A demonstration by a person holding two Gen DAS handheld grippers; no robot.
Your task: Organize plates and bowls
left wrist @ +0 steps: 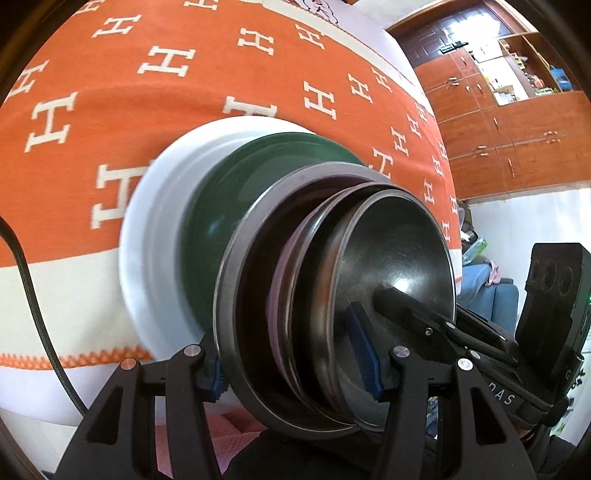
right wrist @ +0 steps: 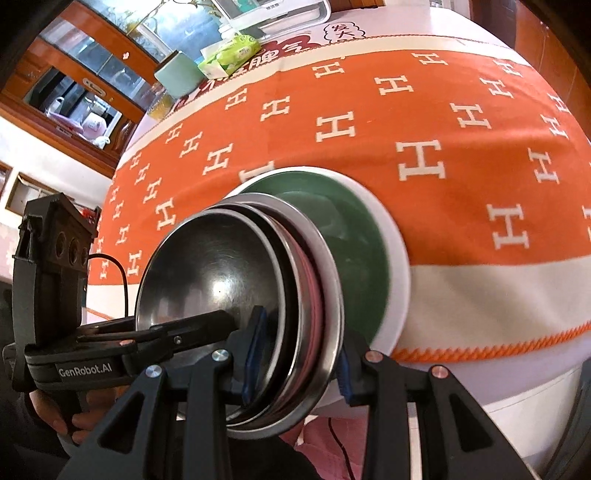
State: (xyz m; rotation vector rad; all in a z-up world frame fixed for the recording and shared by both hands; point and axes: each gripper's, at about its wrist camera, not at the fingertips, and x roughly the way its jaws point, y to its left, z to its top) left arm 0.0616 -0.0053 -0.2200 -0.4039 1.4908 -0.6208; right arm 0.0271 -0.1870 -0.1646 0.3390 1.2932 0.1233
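Observation:
A nested stack of steel bowls [left wrist: 388, 266] with a pink dish [left wrist: 280, 266] between them is held up near the table's front edge. My left gripper [left wrist: 295, 365] is shut on the stack's rim from one side. My right gripper [right wrist: 295, 365] is shut on the stack [right wrist: 221, 266] from the other side. Each gripper shows in the other's view: the right one [left wrist: 424, 317] and the left one [right wrist: 177, 332]. Behind the stack a green plate [left wrist: 221, 206] lies on a white plate [left wrist: 159, 206] on the table; they also show in the right wrist view as the green plate [right wrist: 351, 236] and the white plate [right wrist: 399, 266].
The table wears an orange cloth with white H marks [right wrist: 421, 122]. At its far side stand a tissue pack [right wrist: 229, 55], a pale green box [right wrist: 177, 74] and a white tray [right wrist: 273, 14]. Wooden cabinets [left wrist: 509, 122] line the wall. A black cable [left wrist: 33, 295] hangs at the left.

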